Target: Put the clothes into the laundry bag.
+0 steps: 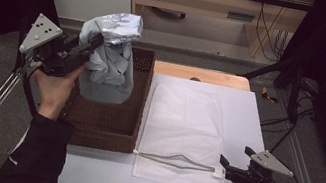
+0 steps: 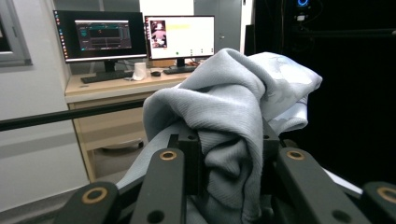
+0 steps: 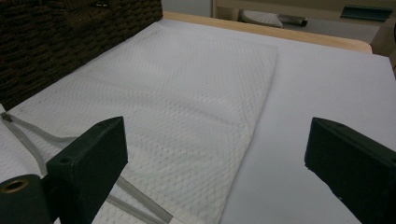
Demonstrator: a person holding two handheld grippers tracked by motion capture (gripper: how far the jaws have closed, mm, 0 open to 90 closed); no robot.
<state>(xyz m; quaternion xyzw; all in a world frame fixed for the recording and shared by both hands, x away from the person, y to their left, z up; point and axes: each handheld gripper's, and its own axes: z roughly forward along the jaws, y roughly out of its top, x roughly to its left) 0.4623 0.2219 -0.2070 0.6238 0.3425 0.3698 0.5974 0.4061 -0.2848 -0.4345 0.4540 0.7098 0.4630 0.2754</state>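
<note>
jaws: left gripper (image 1: 88, 46) clamped on grey garment (image 1: 110, 62), hanging over wicker basket (image 1: 132, 116) at counter's left edge | right gripper (image 1: 224, 164) wide open, empty, beside mesh bag (image 1: 186, 121) zipper (image 1: 174, 161), near edge | advice: lift clear of basket, open bag mouth first.

The high view looks from above the near edge of the counter (image 1: 248, 111), forward and down, and takes in the whole top. The left gripper view sits very close behind its jaws and the cloth (image 2: 224, 116), held high, facing level toward a desk with monitors (image 2: 140, 35). The right gripper view is low at the near right corner, looking across the mesh bag (image 3: 177, 107) to the basket (image 3: 70, 37); the high view shares both.
</note>
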